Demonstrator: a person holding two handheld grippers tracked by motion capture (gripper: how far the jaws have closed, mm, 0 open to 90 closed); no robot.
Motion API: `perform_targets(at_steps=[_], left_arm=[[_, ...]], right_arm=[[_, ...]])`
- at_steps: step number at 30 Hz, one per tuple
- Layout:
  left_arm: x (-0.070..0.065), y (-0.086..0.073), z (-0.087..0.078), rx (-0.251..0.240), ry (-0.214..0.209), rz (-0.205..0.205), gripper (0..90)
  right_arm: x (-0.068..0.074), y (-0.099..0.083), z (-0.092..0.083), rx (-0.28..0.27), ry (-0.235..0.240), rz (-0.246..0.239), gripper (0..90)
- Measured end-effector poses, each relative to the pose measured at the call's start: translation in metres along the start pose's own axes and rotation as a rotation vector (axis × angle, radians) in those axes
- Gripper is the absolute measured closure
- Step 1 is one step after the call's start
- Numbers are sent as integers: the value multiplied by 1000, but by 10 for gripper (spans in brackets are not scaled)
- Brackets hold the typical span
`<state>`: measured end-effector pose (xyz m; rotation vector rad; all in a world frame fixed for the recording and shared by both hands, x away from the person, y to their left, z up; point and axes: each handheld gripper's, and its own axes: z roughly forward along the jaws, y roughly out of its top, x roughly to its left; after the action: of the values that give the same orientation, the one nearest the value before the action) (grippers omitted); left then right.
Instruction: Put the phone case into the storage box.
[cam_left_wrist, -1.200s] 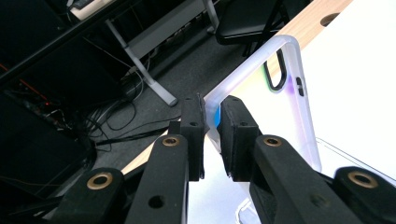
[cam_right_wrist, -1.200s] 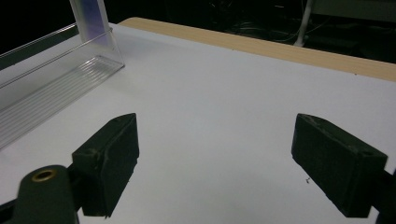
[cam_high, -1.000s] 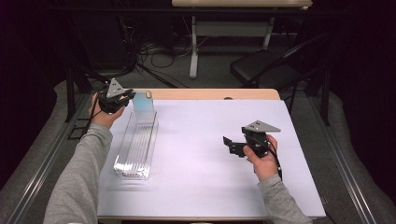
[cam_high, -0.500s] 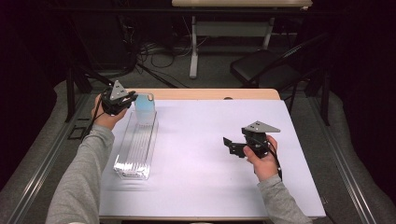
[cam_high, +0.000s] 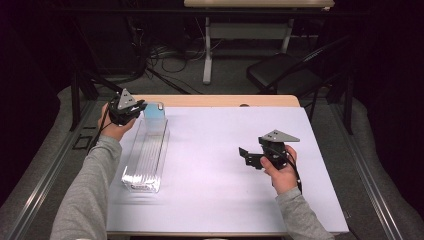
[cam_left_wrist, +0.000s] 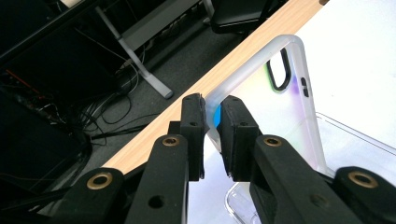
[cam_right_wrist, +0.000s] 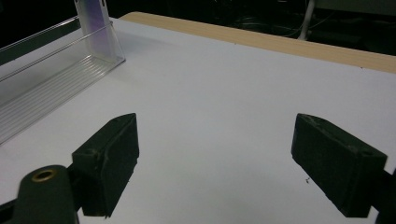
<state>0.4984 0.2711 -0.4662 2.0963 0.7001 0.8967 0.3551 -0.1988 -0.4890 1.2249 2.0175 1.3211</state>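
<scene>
The white-covered worktop (cam_high: 225, 165) is crossed, below the left tongs (cam_left_wrist: 212, 119), by a long clear rack (cam_high: 146, 155). A translucent phone case (cam_left_wrist: 275, 107) is pinched by its edge between these nearly closed tongs, upright at the rack's far end. The right tongs (cam_right_wrist: 215, 158) are held wide open and empty, well apart from the case.

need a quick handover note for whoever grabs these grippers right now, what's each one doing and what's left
Left gripper: jaws shut on the edge of the clear phone case, holding it upright at the far end of the clear slotted tray, at the table's far left.
Right gripper: open, holding nothing, over bare white table at the right.
Done: the case is gripped and its lower end sits in or just above the tray's far end; I cannot tell whether it is seated in a slot.
Left: probably check the seating, then open the left jaws and back away. No other cases are in the tray.
</scene>
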Motion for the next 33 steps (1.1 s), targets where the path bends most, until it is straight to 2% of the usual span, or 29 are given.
perform_targets(at_steps=[25,33], left_arm=[[4,-6,3,-1,16,-10,795],[4,-7,5,2,25,0,786]], right_arm=[[-1,-1,1,4,0,1,149],[0,-1,2,12,2,1,149]])
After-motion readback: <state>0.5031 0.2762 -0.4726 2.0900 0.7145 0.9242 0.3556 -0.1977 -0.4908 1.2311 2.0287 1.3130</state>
